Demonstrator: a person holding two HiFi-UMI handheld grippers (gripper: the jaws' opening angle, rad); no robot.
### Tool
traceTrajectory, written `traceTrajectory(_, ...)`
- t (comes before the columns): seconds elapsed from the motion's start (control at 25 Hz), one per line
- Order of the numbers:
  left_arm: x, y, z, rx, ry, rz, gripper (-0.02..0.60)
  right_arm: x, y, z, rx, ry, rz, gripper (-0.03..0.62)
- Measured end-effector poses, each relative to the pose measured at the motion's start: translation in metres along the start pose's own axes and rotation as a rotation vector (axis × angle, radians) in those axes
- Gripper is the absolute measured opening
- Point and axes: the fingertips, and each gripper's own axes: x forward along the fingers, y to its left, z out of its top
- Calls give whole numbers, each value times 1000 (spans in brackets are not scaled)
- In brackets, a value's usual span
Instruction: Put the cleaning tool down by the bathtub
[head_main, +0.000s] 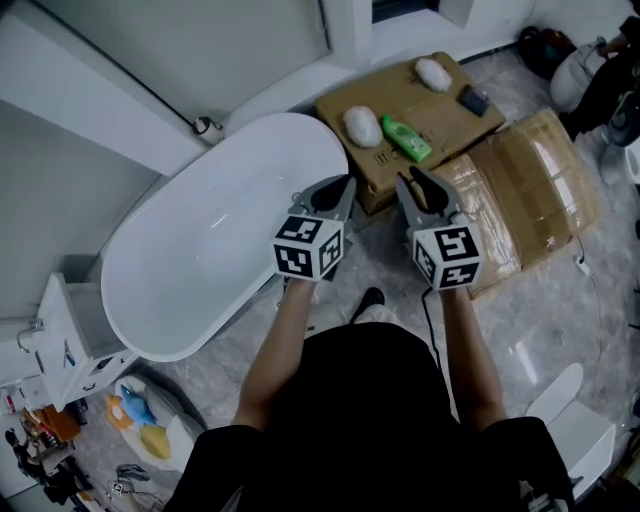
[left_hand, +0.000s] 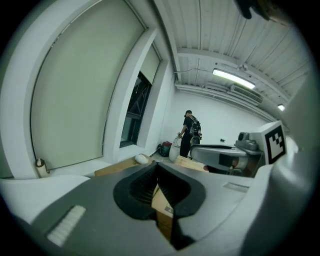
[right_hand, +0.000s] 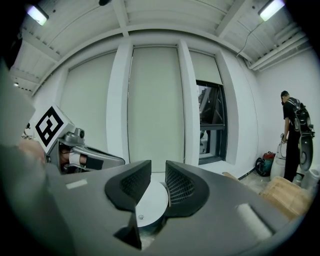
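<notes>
Left gripper (head_main: 344, 181) jaws clenched on nothing, right gripper (head_main: 409, 176) jaws released, empty; bathtub (head_main: 200, 250) at 9 o'clock.

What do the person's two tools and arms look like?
The left tool and right tool are grey, with black textured pads; each carries a white cube with black square markers. The person wears a black short-sleeved top.
</notes>
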Motion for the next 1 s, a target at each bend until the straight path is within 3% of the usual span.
traceTrajectory(0.28, -22, -4, 21, 32, -43, -25, -3, -8, 24, 19, -14, -43, 16, 68)
traceTrajectory(0.76, -34, -6, 22, 54, -49, -36, -3, -19, 35, 23, 3, -82, 1, 11)
traceTrajectory(1.0, -33, -7, 19, 59, -41, -36, -3, -21, 44, 25, 21, -95, 67, 8)
